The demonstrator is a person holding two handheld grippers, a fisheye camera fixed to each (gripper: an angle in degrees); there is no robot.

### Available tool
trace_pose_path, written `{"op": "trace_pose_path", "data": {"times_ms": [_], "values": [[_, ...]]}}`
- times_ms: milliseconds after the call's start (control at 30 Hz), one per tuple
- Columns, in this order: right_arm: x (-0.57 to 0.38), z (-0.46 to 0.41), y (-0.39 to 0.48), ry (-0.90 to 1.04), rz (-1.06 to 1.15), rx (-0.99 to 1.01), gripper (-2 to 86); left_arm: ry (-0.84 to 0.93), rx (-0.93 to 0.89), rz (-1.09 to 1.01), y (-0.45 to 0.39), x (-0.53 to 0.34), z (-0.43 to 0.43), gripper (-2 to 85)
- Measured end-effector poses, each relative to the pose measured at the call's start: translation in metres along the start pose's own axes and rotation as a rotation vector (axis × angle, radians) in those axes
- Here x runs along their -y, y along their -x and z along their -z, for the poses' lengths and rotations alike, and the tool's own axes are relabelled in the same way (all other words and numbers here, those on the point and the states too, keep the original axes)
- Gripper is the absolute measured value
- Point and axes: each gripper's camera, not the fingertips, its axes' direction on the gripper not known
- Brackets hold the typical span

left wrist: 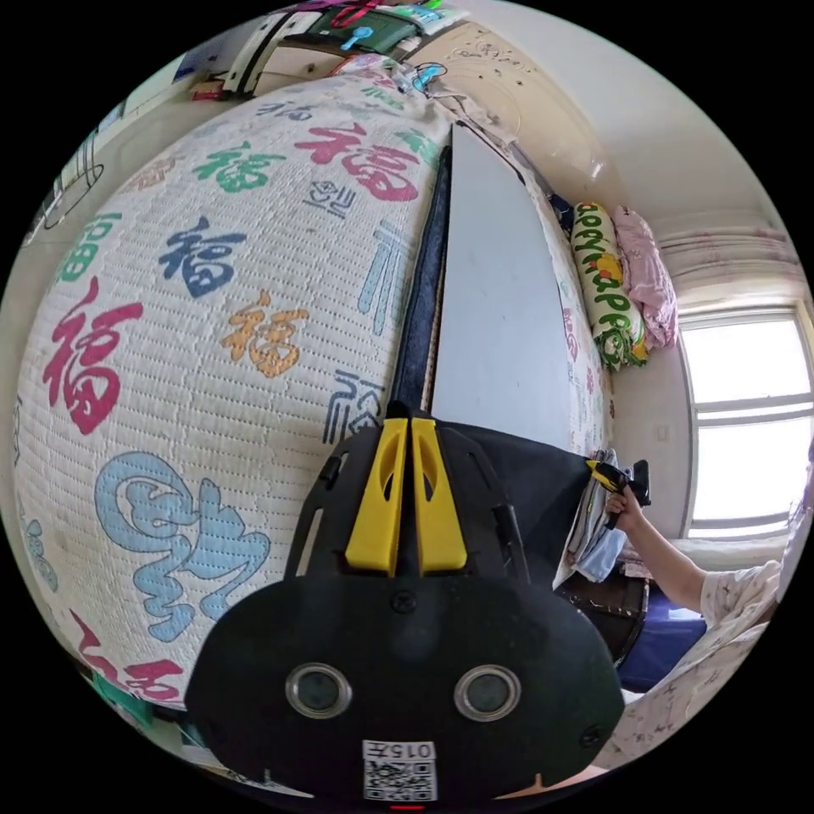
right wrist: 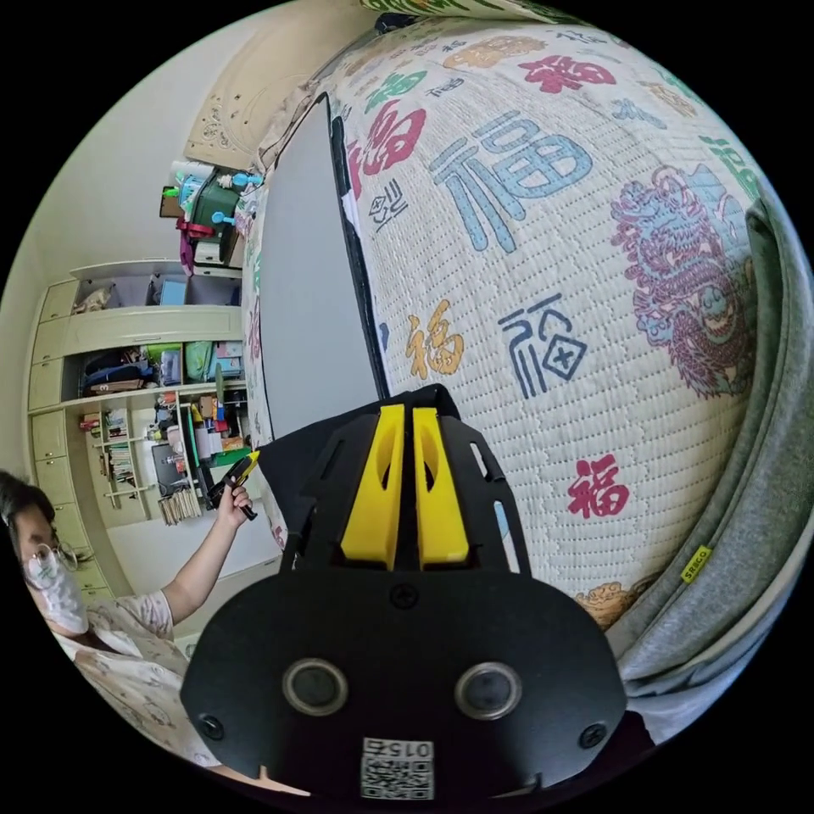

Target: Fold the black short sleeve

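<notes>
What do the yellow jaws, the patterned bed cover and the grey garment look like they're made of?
The left gripper has jaws that look like smooth, matte moulded plastic, with hard edges and cut-out slots. The bed cover looks like quilted cotton-like cloth: rows of small stitched dimples under printed characters. The grey garment seems a soft knit jersey, heathered and limp, though the fibre is unclear.

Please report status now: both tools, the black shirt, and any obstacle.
Left tool shut on shirt. Right tool shut on it too. Shirt stretched taut over bed. Grey garment lies beside.
</notes>
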Motion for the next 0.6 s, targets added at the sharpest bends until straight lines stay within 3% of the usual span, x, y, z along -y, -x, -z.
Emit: {"op": "trace_pose_path", "data": {"times_ms": [300,433,500,600], "values": [[0.045,-0.053,0.123,-0.086,-0.008,-0.108,4.7,-0.081,0.001,-0.035,-0.032,0.033,-0.012,-0.3],[0.008,-0.09,0.189,-0.065,0.07,-0.352,6.8,-0.076,0.075,-0.071,-0.04,0.01,-0.012,1.8],[-0.033,-0.108,0.228,-0.059,0.23,-0.454,6.9,-0.046,0.139,-0.206,-0.059,-0.019,-0.008,3.9],[-0.129,-0.167,0.302,0.094,0.62,-0.547,6.7,0.192,0.127,-0.7,-0.127,-0.107,-0.026,6.1]]}}
